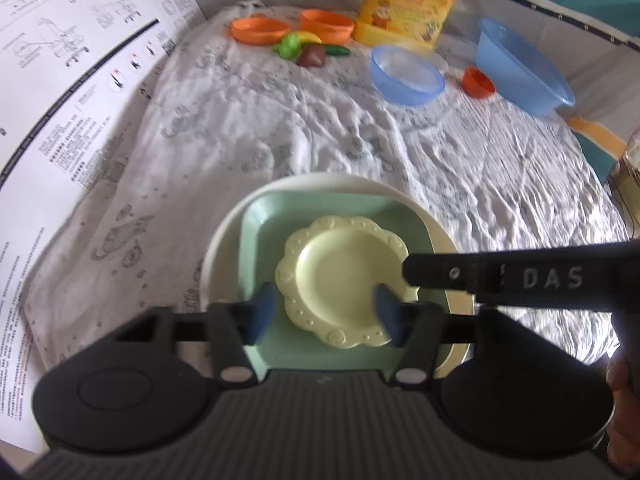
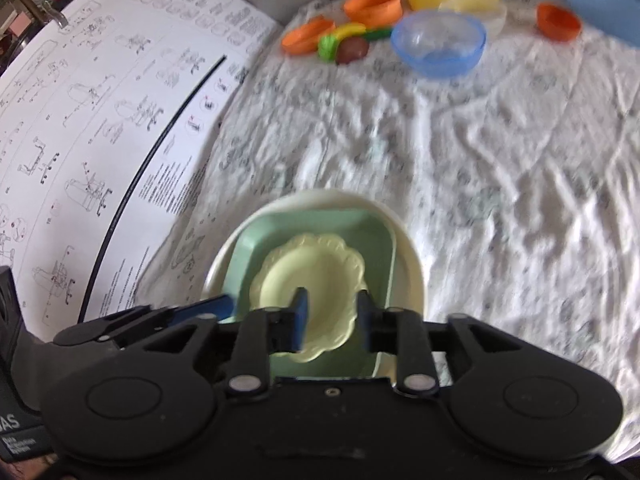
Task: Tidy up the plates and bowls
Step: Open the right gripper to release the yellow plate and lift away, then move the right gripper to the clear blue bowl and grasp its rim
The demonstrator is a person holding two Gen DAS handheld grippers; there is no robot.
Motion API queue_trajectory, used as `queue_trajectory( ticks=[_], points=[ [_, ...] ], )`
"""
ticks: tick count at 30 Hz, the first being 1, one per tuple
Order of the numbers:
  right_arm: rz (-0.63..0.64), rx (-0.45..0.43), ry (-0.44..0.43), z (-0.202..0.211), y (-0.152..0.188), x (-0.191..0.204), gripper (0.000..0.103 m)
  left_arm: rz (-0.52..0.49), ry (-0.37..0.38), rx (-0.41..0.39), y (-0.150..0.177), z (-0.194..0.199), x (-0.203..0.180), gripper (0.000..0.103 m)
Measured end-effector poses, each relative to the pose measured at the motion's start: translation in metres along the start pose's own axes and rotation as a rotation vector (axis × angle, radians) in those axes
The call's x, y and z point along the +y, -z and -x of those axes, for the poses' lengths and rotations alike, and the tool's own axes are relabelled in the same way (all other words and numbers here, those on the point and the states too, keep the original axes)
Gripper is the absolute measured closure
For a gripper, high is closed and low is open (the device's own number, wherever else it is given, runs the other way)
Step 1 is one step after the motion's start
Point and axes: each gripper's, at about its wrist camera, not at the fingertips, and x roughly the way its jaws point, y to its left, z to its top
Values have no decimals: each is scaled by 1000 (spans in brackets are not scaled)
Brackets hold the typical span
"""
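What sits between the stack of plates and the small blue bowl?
Nothing: only bare, wrinkled white cloth between the plate stack and the small blue bowl, in both wrist views.

On the black arm of the right tongs (image 1: 520, 278), seen from the left wrist view, the raised letters "DAS" can be read. In the right wrist view, the letters "AS" stand on the black body of the left tongs (image 2: 16, 420) at the lower left edge. The white instruction sheet (image 2: 100, 120) carries diagrams and small print, and its heading begins with "Auto"; the rest is too blurred. The yellow package (image 1: 404, 4) has printed pictures, but no word is readable.
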Motion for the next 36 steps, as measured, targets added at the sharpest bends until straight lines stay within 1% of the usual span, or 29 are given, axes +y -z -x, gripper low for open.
queue_trajectory(
  ticks=[1,2,3,4,5,7,10,14,19,24,30,36],
  points=[
    [10,-20,7,3,-1,1,58,2,-12,-13,-1,3,1,26],
    [17,-38,10,6,-2,1,45,0,-27,-28,-2,6,1,18],
    [24,-57,14,10,-3,2,38,-1,-40,-45,-3,10,2,13],
    [29,-74,17,13,-4,3,23,2,-48,-59,-4,13,4,9],
    [32,-89,17,15,-4,3,14,11,-54,-72,-5,16,6,3],
    [40,-107,17,18,-4,4,12,26,-65,-92,-7,20,9,1],
    [45,-113,17,20,-4,4,5,43,-74,-91,-7,21,12,0],
    [56,-124,19,24,-2,3,0,41,-81,-88,-6,20,11,0],
    [54,-143,27,29,-2,-2,0,35,-84,-83,-10,19,7,0],
    [4,-159,45,33,-9,-17,0,23,-99,-75,-18,13,2,0],
    [-67,-173,63,34,-18,-43,0,19,-101,-77,-35,4,-6,0],
    [-129,-207,91,36,-32,-71,0,-9,-113,-86,-63,-8,-19,0]
  ],
)
